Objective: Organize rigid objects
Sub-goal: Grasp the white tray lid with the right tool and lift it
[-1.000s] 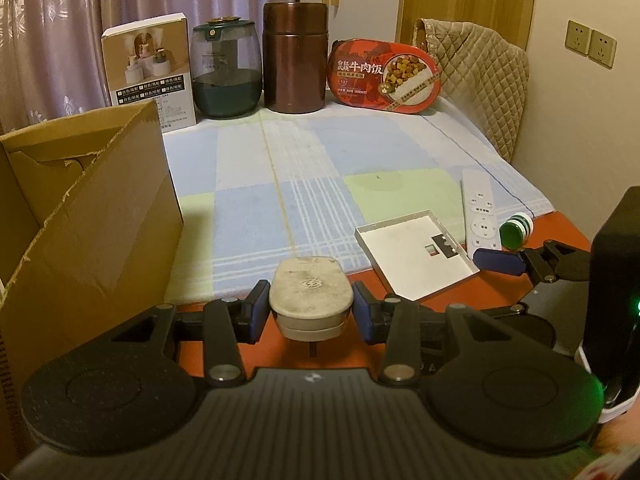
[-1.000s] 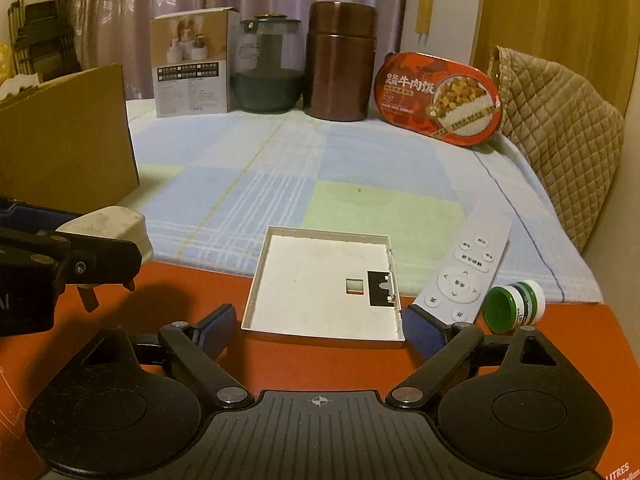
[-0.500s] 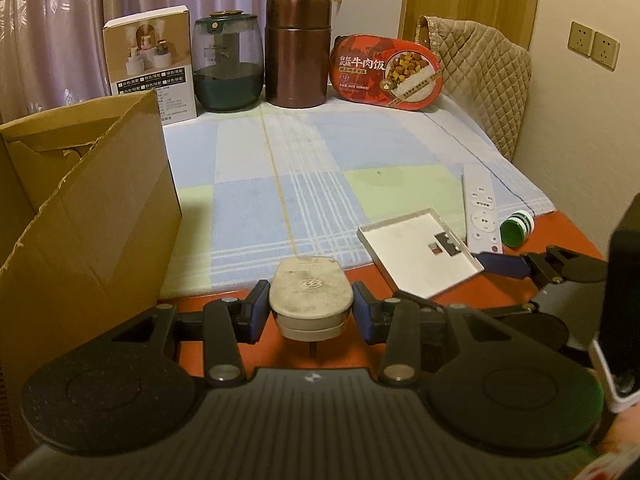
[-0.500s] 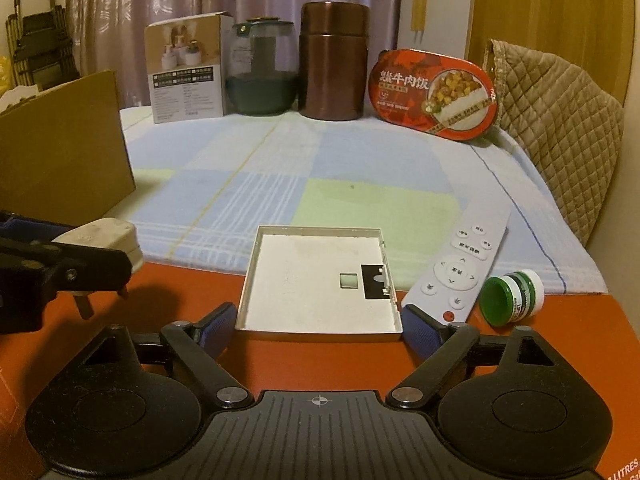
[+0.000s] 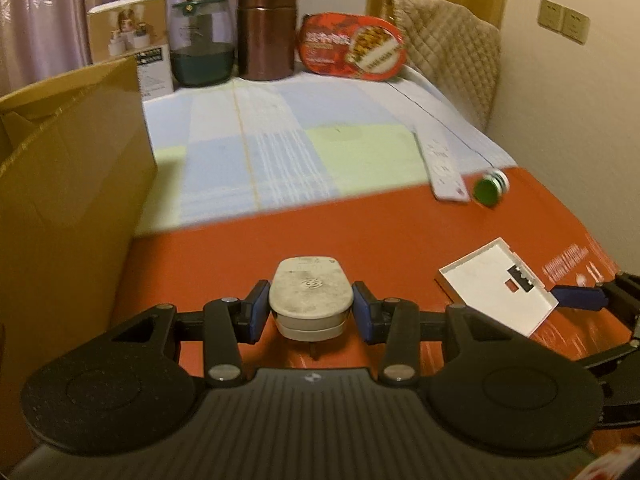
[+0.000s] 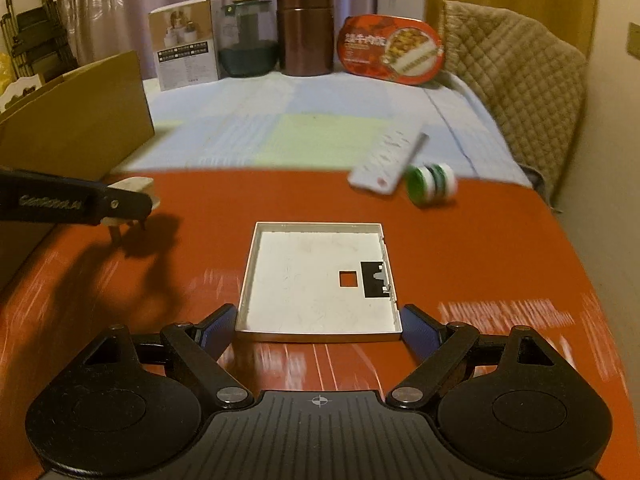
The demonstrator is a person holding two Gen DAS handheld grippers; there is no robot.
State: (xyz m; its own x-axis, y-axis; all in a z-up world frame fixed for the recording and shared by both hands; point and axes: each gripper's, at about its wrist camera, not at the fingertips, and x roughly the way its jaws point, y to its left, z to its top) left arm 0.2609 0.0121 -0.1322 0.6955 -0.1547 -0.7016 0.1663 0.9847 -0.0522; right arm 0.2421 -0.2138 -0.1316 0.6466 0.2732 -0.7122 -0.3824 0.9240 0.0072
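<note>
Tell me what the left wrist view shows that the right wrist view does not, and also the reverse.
Only the left wrist view shows the left gripper from behind, shut on the grey-white plug adapter, and the beige wall sockets.

Only the right wrist view shows the dark folded rack by the curtain, and both pads of the right gripper against the white square plastic cover.

Both show the cardboard box, white remote control, small green-and-white jar and brown cylindrical canister.

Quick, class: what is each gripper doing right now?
Left gripper: shut on the plug.
Right gripper: shut on the white tray, held at its near corners.
</note>
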